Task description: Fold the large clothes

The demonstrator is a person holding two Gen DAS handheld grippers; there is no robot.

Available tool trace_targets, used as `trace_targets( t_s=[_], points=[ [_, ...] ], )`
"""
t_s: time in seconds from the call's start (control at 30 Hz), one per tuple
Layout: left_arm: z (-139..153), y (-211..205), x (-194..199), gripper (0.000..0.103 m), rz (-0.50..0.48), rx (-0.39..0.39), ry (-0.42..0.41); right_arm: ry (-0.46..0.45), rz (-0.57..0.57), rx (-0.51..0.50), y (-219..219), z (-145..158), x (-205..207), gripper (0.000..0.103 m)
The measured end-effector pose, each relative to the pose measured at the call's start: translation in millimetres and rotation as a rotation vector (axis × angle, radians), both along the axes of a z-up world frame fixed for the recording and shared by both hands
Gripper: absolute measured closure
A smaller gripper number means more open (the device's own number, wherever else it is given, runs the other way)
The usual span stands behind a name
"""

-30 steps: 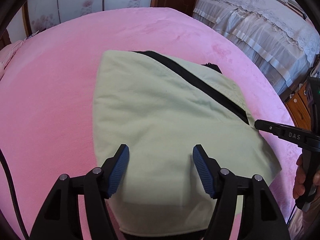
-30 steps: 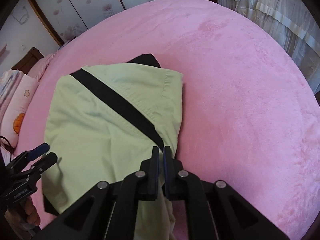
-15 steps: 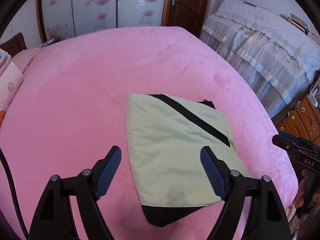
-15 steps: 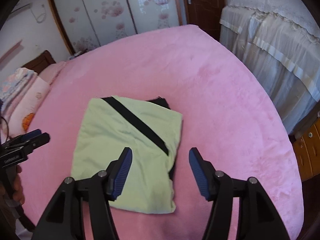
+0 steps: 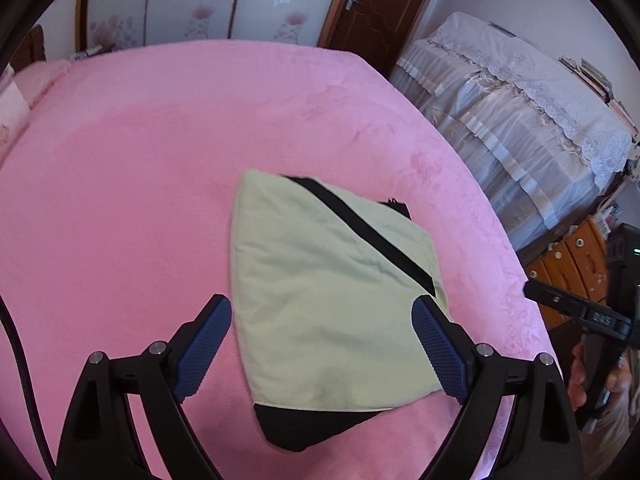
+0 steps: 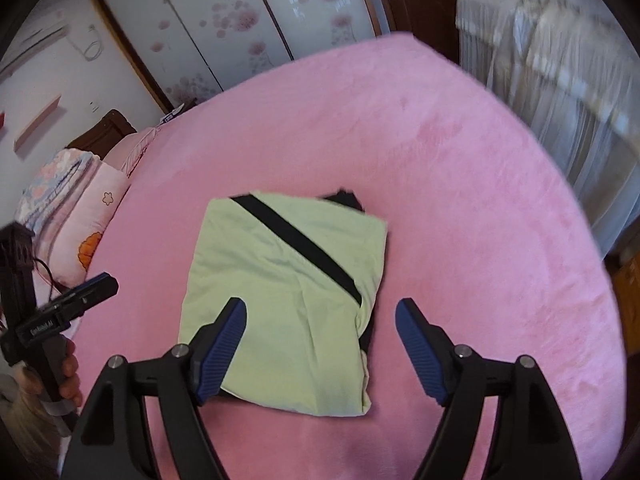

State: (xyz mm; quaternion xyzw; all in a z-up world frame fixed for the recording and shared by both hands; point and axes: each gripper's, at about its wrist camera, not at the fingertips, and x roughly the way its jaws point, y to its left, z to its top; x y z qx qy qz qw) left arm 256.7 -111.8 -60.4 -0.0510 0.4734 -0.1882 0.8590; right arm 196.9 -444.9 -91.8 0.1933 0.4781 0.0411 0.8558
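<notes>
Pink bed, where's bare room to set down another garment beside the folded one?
The pink bed is bare right of the folded green garment out to its edge by the white curtain, beyond it toward the floral wardrobe doors, and left toward the pillows. Only the near edge is crowded, by both open tongs.

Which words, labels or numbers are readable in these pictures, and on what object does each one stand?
"DAS": on the right tongs, seen from the left wrist view.
White lettering on the left tongs, seen from the right wrist view: too blurred to read.
Folded green garment: no text visible.
</notes>
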Motion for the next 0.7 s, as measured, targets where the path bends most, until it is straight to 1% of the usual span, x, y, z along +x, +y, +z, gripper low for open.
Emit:
trace_targets(
  t_s=[0.07, 0.17, 0.27, 0.37, 0.43, 0.53, 0.6, 0.63, 0.67, 0.7],
  points=[
    [-23.1, 2.8, 9.4, 0.012, -0.008, -0.019, 0.032, 0.046, -0.006, 0.056, -7.5, -22.7, 8.8, 0.026],
    [-63.8, 12.4, 25.4, 0.012, 0.021, -0.049, 0.102, 0.085, -0.007, 0.143, -15.2, -54.4, 21.2, 0.026],
    [-100.4, 18.4, 36.3, 0.012, 0.033, -0.076, 0.181, 0.136, -0.009, 0.197, -18.0, -85.7, 35.1, 0.026],
    [-134.5, 17.6, 44.1, 0.012, 0.016, -0.091, 0.259, 0.193, 0.001, 0.222, -16.0, -115.3, 48.7, 0.026],
    [-150.4, 15.6, 46.5, 0.012, -0.002, -0.115, 0.298, 0.218, 0.017, 0.213, -11.9, -129.8, 56.0, 0.026],
    [-167.6, 10.6, 50.6, 0.012, -0.014, -0.141, 0.326, 0.229, 0.047, 0.22, -5.7, -144.6, 65.7, 0.026],
    [-175.4, 8.4, 53.8, 0.012, -0.019, -0.157, 0.334, 0.218, 0.07, 0.258, -2.1, -152.2, 73.0, 0.027],
    [-178.3, 7.4, 55.7, 0.012, -0.016, -0.15, 0.34, 0.214, 0.079, 0.276, -1.4, -154.4, 76.0, 0.027],
    [-182.5, 6.0, 58.0, 0.012, -0.018, -0.163, 0.344, 0.211, 0.091, 0.301, 0.4, -158.2, 80.1, 0.03],
    [-182.7, 3.1, 60.1, 0.012, -0.016, -0.173, 0.345, 0.204, 0.107, 0.34, 2.5, -162.9, 84.8, 0.035]
  ],
)
